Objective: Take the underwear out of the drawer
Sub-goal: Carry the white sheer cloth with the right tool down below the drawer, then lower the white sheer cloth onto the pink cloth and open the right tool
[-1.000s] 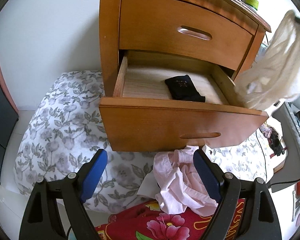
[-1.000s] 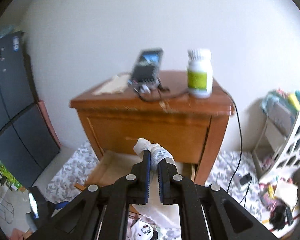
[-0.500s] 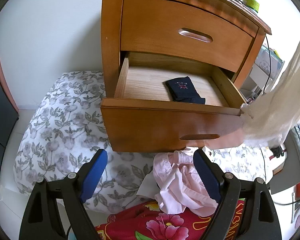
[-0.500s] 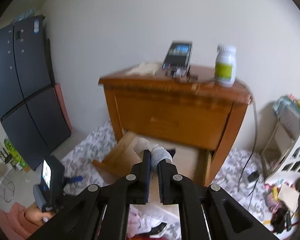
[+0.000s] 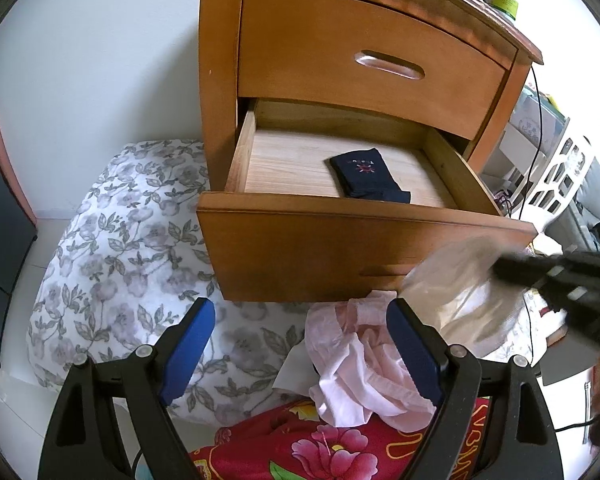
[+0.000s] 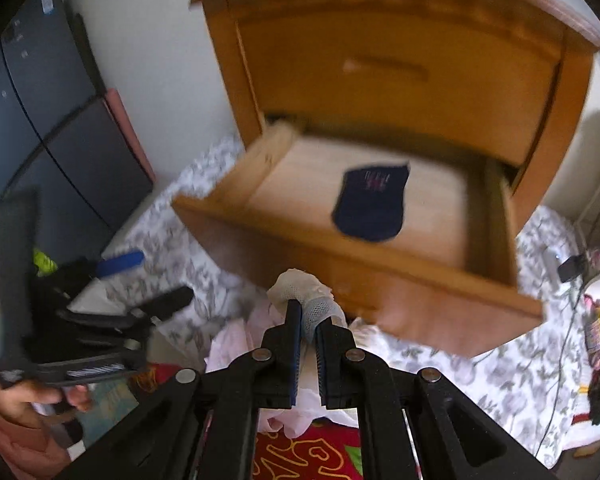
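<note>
Right gripper (image 6: 307,320) clamped on a white garment (image 6: 300,286) — pink pile (image 5: 364,364) directly below, frame centre; left gripper (image 5: 300,354) apart, empty.

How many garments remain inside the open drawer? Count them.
1: a folded navy garment lying on the open drawer floor, right of centre. The corner behind the front panel is hidden.

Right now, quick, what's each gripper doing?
Left gripper: open, holding nothing.
Right gripper: shut on the white underwear.
</note>
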`<action>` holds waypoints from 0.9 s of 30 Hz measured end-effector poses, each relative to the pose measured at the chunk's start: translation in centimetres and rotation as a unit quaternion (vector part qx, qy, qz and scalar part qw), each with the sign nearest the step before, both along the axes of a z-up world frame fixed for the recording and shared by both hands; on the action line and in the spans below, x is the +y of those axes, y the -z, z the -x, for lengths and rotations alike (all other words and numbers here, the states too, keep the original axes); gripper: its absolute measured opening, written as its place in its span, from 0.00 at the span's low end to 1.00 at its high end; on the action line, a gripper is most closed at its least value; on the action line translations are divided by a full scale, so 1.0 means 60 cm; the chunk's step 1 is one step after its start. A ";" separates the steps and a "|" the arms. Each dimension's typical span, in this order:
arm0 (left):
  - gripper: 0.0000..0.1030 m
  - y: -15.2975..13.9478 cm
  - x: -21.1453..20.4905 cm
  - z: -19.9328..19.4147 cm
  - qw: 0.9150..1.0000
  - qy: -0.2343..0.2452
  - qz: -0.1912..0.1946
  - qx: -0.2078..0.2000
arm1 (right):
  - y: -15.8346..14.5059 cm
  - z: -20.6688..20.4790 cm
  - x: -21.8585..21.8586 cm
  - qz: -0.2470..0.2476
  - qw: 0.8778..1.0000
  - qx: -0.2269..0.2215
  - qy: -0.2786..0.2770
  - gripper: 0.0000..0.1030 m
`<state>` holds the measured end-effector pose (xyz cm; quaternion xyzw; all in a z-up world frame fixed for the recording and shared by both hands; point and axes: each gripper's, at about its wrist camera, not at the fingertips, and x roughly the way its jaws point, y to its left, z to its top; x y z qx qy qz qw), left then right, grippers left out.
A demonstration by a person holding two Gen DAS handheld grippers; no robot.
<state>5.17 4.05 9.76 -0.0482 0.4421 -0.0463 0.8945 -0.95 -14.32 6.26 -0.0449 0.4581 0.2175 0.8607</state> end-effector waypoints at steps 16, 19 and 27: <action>0.85 0.017 0.001 -0.003 1.000 0.005 0.002 0.015 | 0.150 -0.033 -0.008 0.003 0.992 0.109 0.055 0.43; 0.85 0.020 0.000 -0.005 1.000 0.006 0.001 0.018 | 0.148 -0.029 -0.008 -0.001 0.993 0.106 0.055 0.56; 0.85 0.023 0.001 -0.008 1.000 0.003 -0.001 0.020 | 0.116 -0.025 -0.042 -0.011 0.992 0.073 0.104 0.82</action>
